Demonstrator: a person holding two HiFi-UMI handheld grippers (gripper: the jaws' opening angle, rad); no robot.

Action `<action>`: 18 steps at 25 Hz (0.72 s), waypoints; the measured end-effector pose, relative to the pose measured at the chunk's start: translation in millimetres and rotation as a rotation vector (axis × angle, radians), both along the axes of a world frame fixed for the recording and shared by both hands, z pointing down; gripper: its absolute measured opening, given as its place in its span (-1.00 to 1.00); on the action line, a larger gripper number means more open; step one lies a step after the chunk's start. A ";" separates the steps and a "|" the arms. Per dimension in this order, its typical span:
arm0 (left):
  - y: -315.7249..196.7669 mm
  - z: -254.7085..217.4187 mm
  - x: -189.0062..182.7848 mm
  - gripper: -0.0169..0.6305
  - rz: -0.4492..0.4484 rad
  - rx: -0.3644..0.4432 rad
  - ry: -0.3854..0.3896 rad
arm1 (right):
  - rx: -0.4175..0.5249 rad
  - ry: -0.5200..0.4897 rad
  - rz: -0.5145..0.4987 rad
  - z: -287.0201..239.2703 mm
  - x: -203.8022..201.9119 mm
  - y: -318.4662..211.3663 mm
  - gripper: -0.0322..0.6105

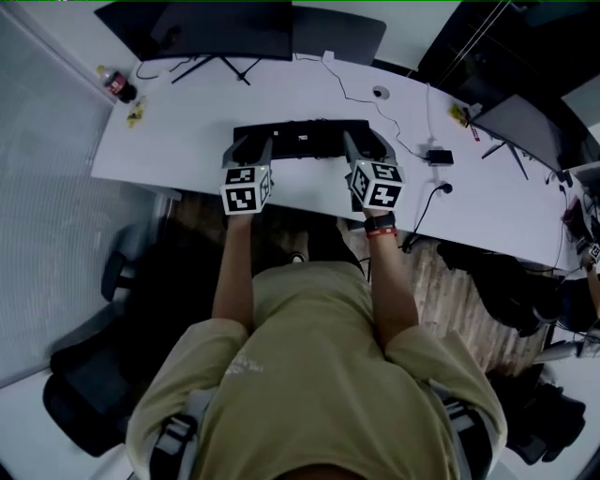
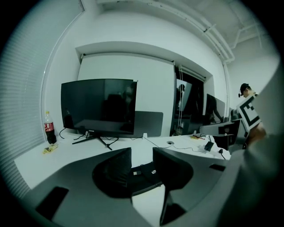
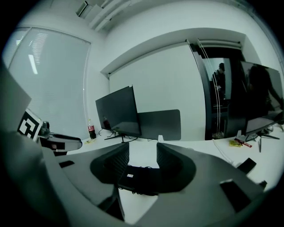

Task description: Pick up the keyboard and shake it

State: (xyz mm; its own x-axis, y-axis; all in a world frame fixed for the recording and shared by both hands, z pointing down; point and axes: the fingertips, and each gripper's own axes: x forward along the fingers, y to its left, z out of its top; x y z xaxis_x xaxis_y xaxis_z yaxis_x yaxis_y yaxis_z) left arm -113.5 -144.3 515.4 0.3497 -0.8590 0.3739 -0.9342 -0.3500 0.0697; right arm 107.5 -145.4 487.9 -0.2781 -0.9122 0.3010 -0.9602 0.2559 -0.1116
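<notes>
The black keyboard (image 1: 305,141) hangs over the white desk (image 1: 178,141), spanning the gap between my two grippers, with a side bearing a small white label turned toward me. My left gripper (image 1: 253,145) grips its left end and my right gripper (image 1: 367,142) its right end. In the left gripper view the jaws (image 2: 142,162) close on the keyboard's end (image 2: 143,176). The right gripper view shows that gripper (image 3: 142,162) clamped on the other end (image 3: 142,179). The contact of pads and keyboard is dark and partly hidden.
A black monitor (image 1: 220,28) stands at the back of the desk, with a cola bottle (image 1: 119,86) at the far left corner. Cables and a small black box (image 1: 439,157) lie to the right. An office chair (image 1: 94,375) stands at my left.
</notes>
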 end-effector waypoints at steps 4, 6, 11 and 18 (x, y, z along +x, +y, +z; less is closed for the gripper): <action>7.8 -15.5 -2.1 -0.56 -0.007 0.040 0.020 | 0.036 -0.033 -0.003 -20.4 -6.8 14.2 -0.46; 14.9 -21.7 -4.5 -0.62 -0.017 0.055 0.028 | 0.043 -0.032 -0.004 -23.5 -9.2 22.4 -0.53; 28.8 -31.6 2.1 -0.74 -0.011 0.088 0.034 | 0.052 -0.027 0.012 -23.2 -6.0 40.1 -0.64; 40.5 -31.4 9.3 -0.88 0.022 0.115 0.026 | 0.051 0.015 0.013 -19.7 -5.6 56.3 -0.82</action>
